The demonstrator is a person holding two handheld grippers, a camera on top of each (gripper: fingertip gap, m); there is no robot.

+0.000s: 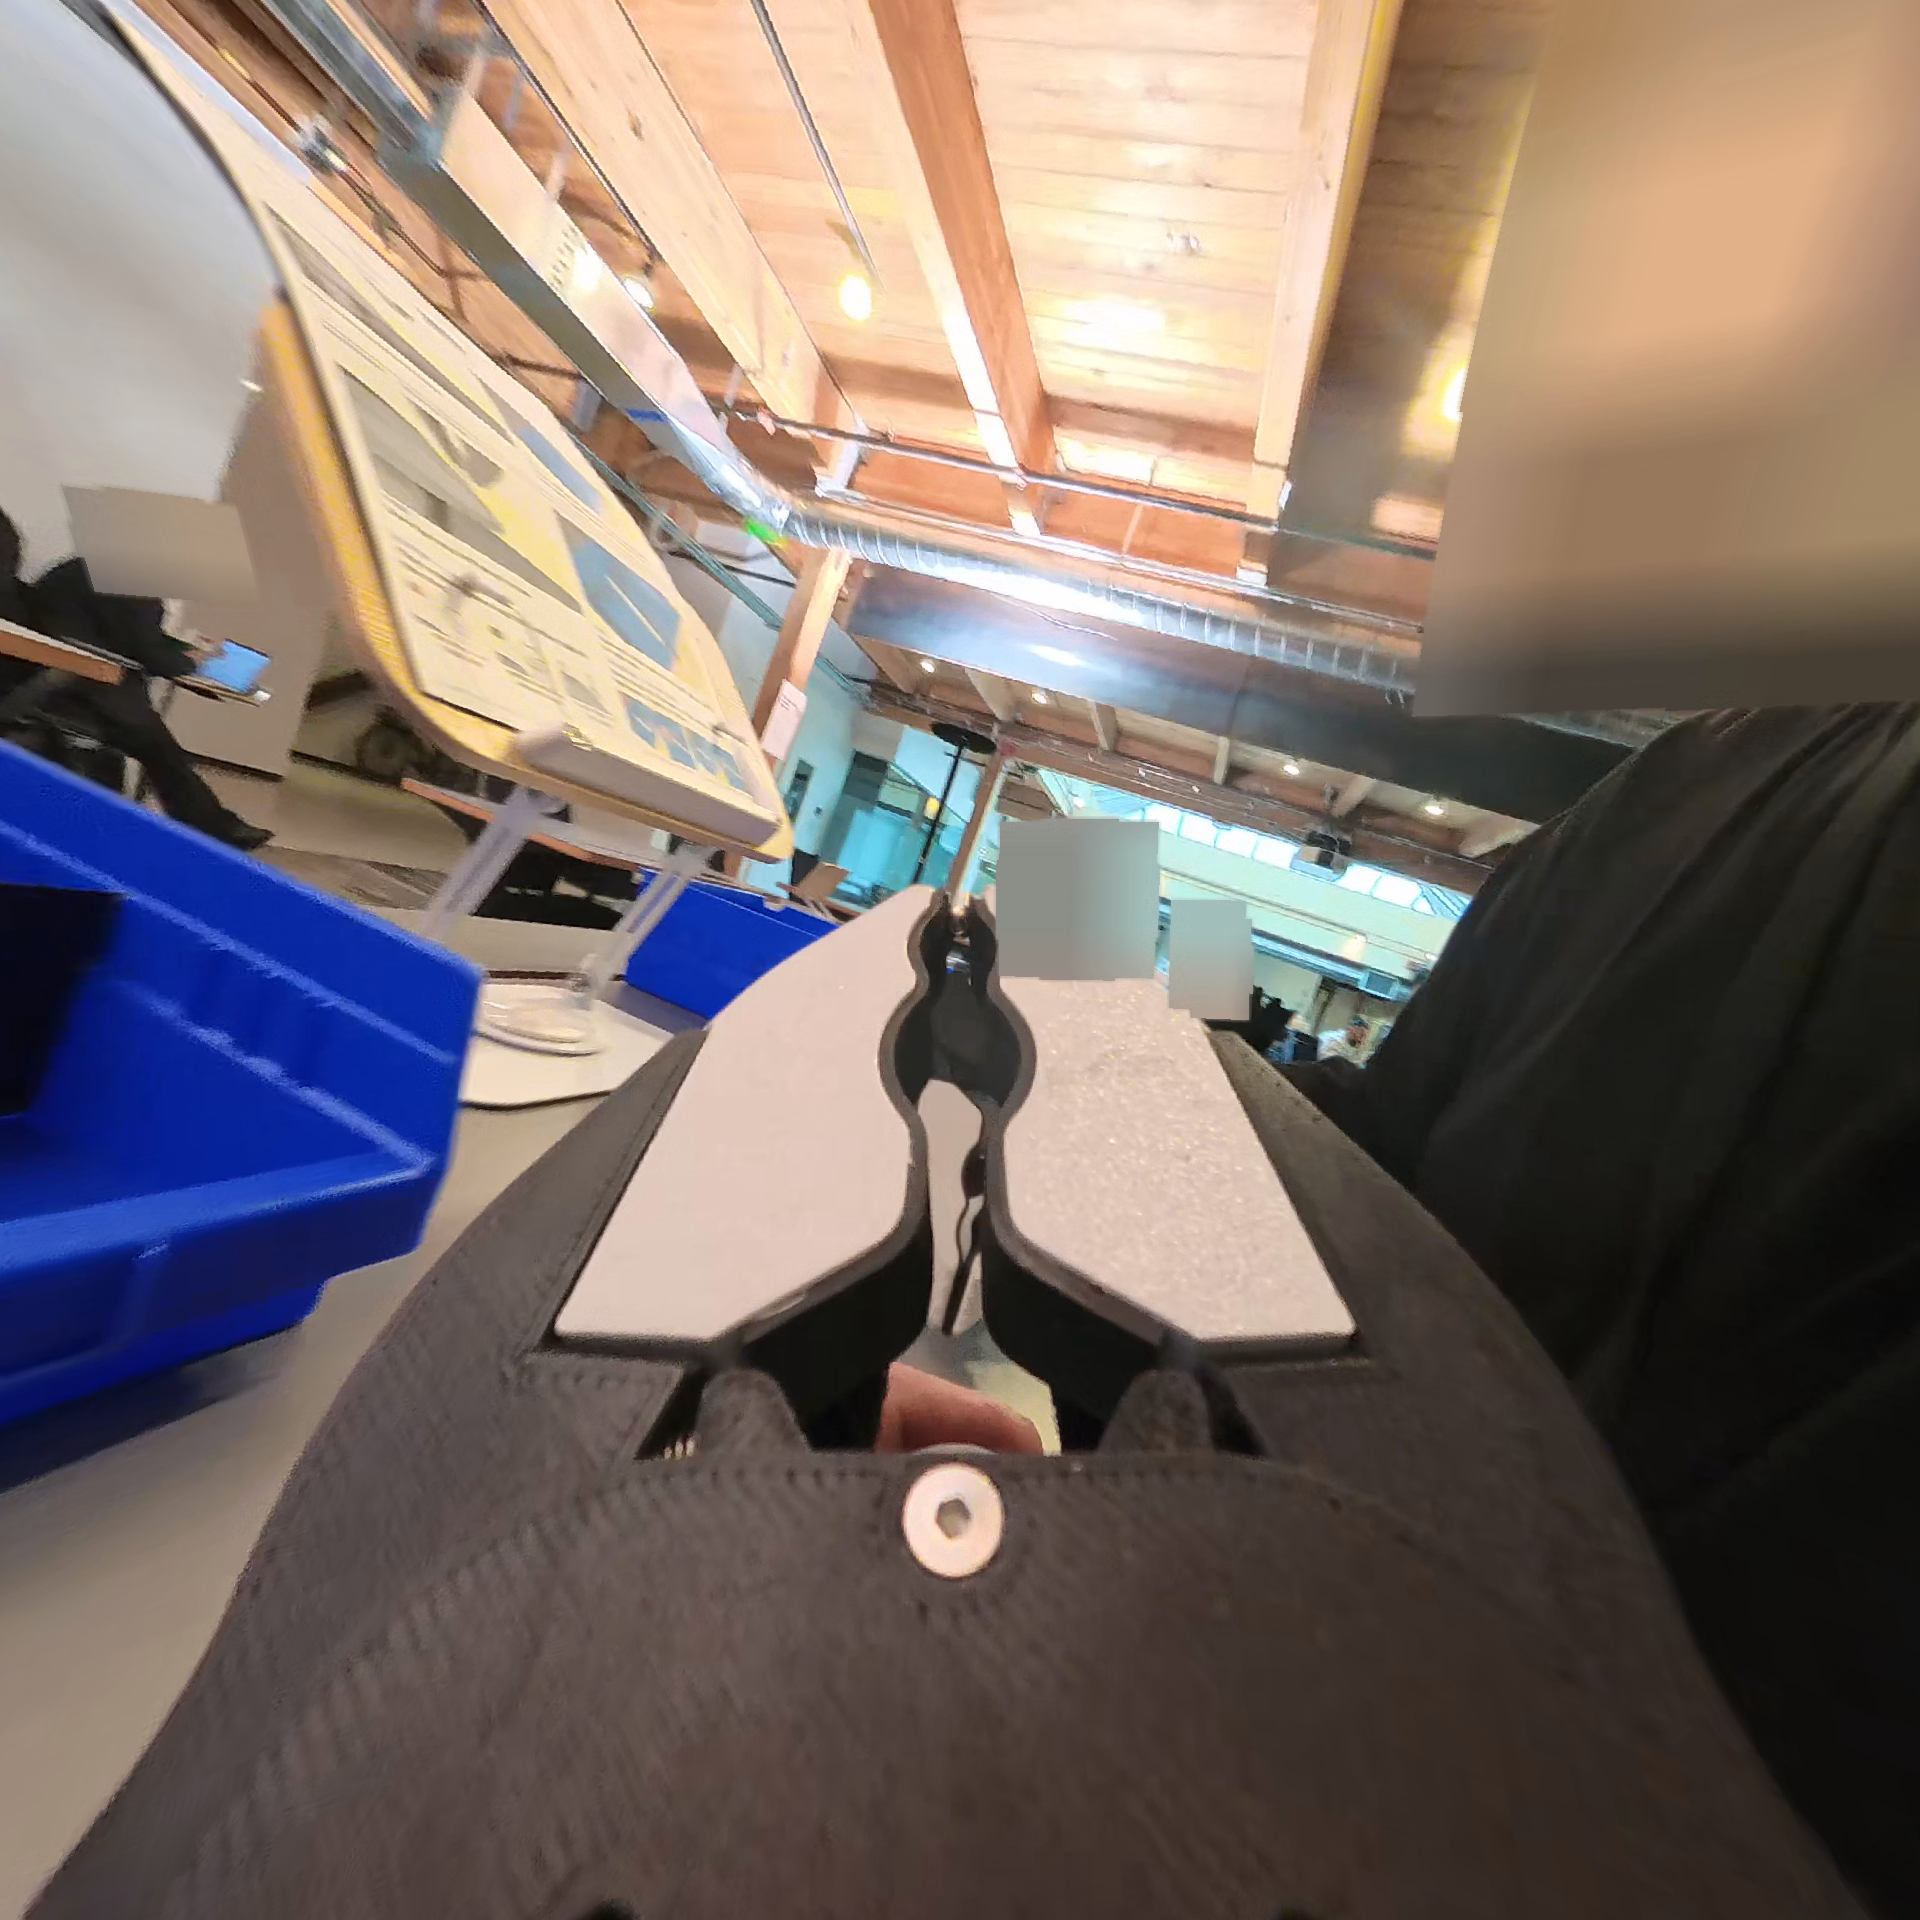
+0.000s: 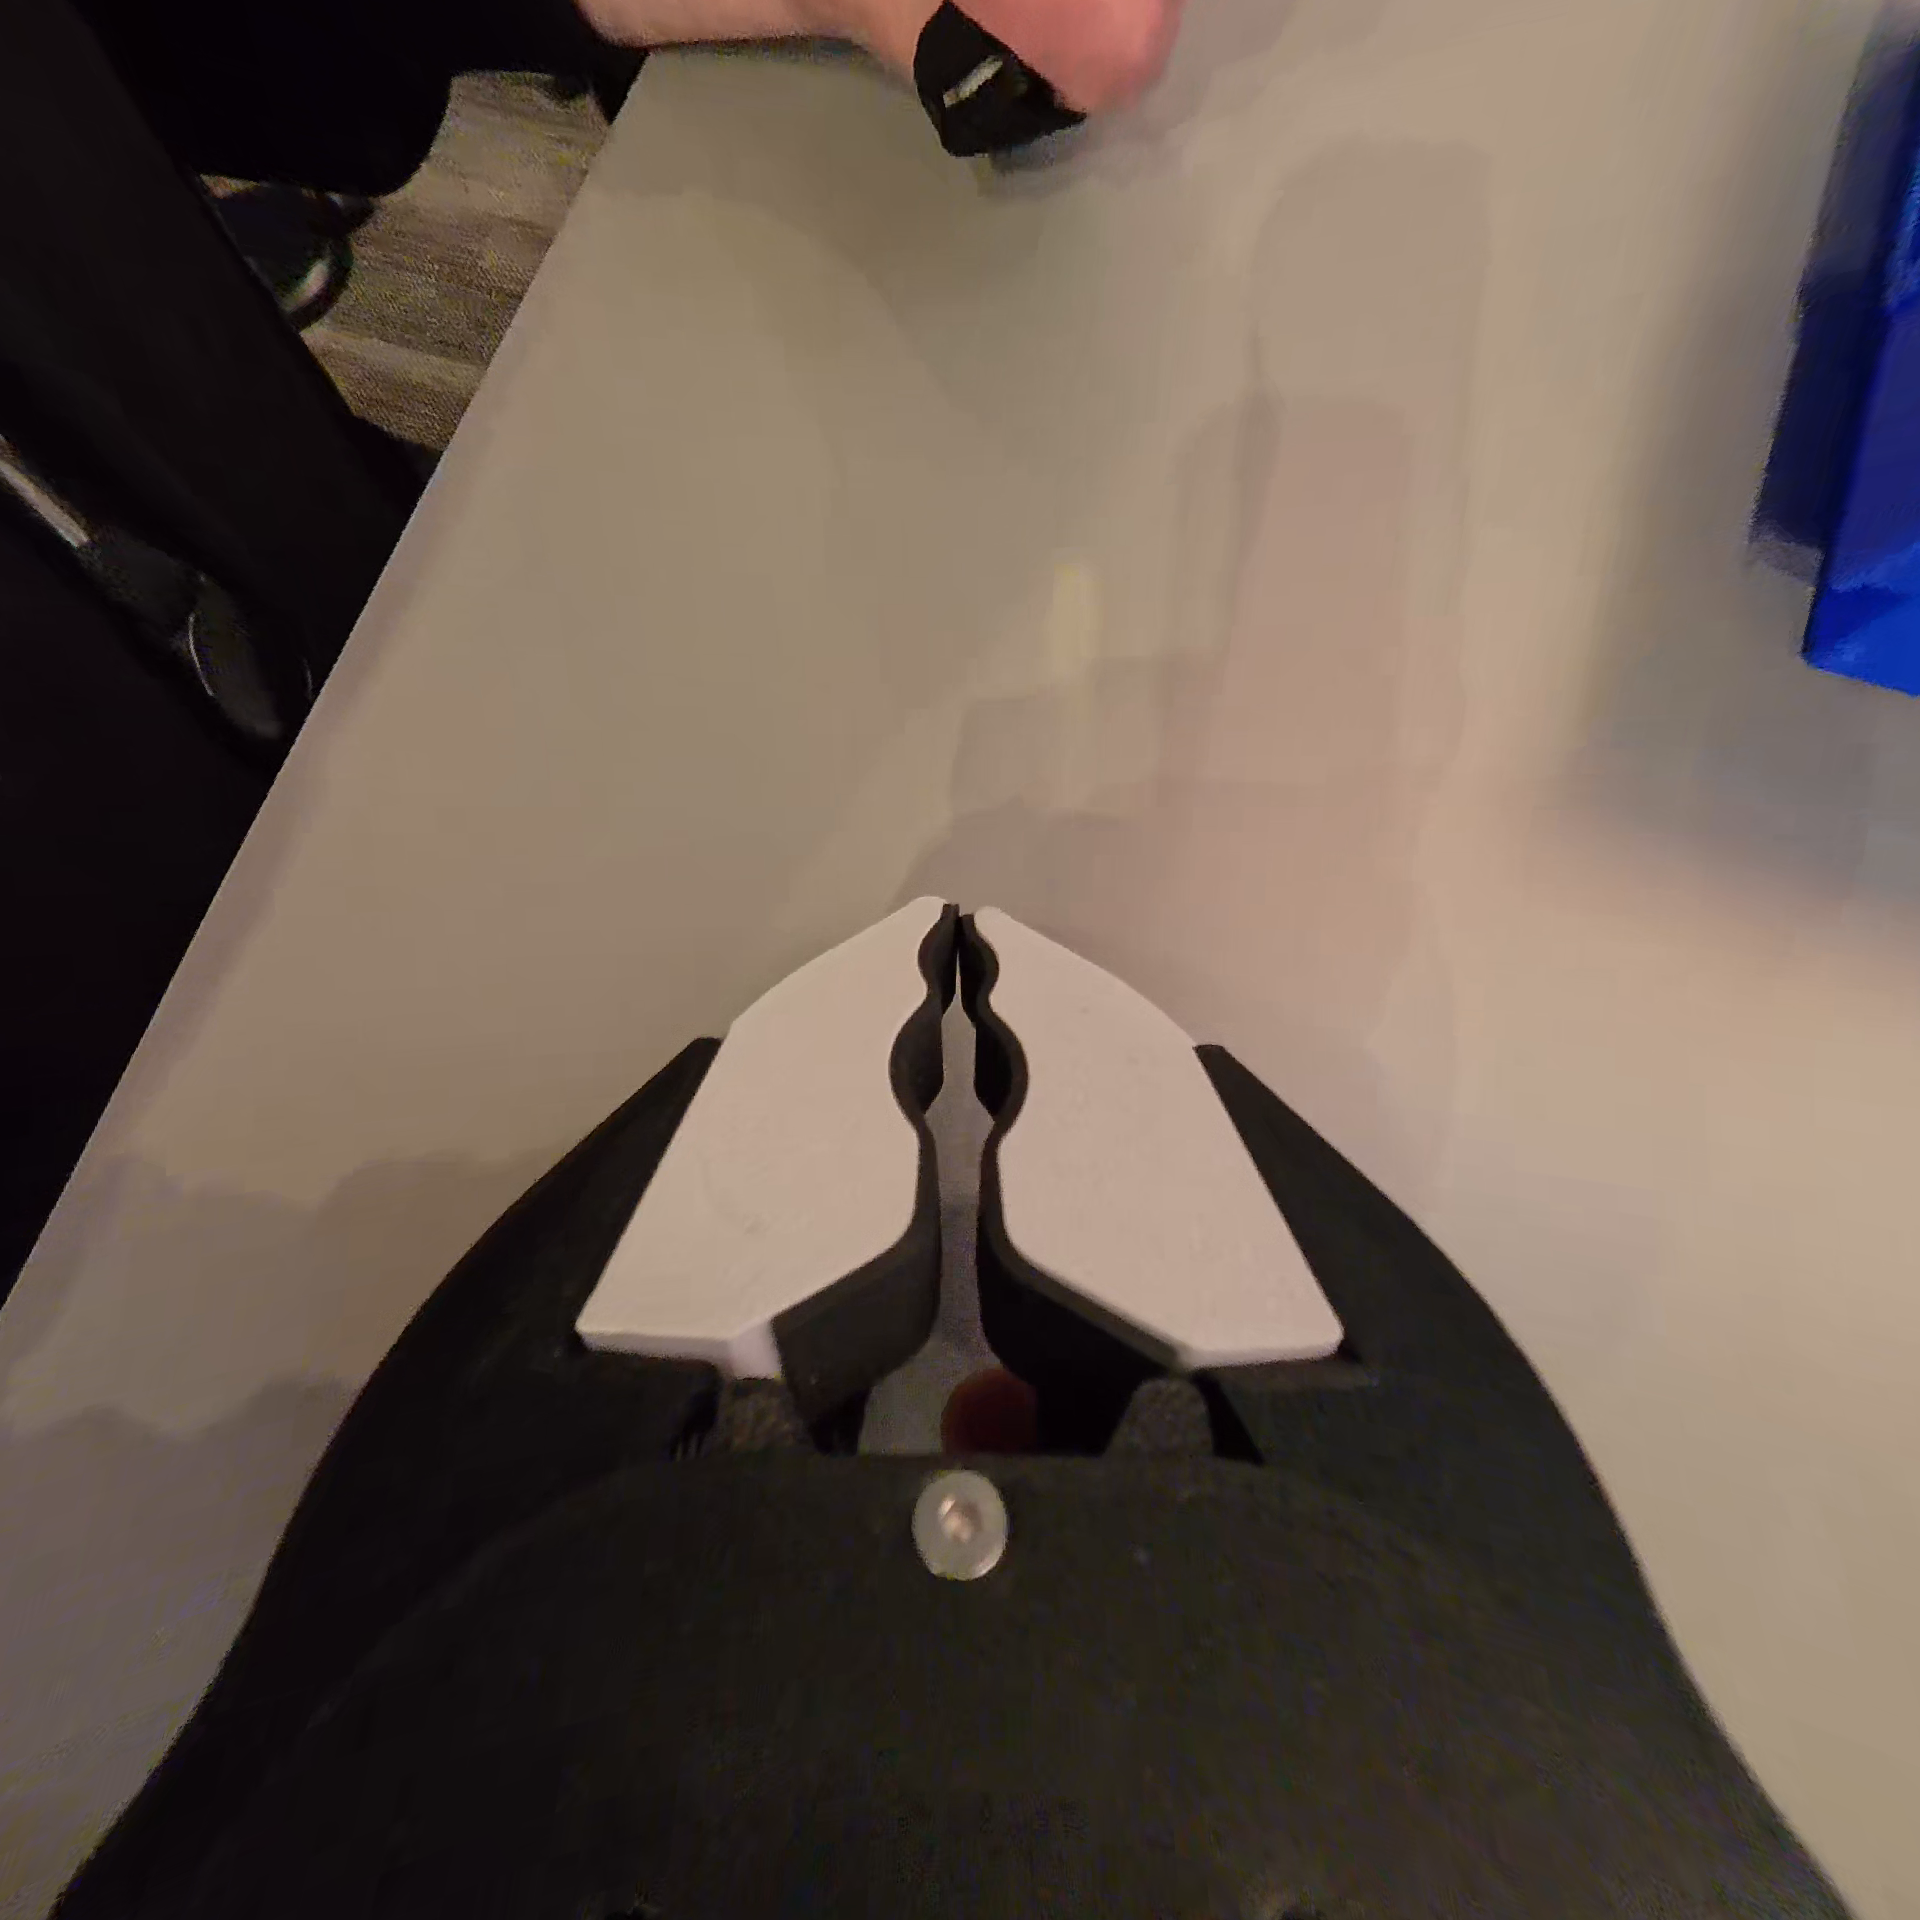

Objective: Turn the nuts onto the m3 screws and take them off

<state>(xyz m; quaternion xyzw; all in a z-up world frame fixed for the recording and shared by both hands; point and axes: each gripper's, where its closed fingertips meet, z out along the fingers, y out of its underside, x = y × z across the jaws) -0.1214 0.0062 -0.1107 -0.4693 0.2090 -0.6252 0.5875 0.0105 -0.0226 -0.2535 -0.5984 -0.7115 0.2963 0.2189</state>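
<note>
Left tongs [image 1: 958,914]: jaws closed at the tips on a thin metal screw [image 1: 977,831], which sticks up and forward past the tips; whether a nut sits on it cannot be told. They are tilted upward, toward a wooden ceiling [image 1: 1039,260].

Right tongs [image 2: 956,920]: jaws pressed together, with nothing seen between them; pointed down at a pale grey table [image 2: 935,520].

Blue bin [image 1: 208,1091]: on the table to the left of the left tongs; a second blue bin [image 1: 717,935] farther back.

Printed sheet [image 1: 499,540] on a clear stand: between the two bins; its writing is blurred.

Table edge: runs diagonally at the left of the right wrist view. Bare tabletop ahead of the right tongs; a blue bin [image 2: 1860,416] at the right margin.

Hand [image 2: 883,31]: at the far top edge, with a black part.
</note>
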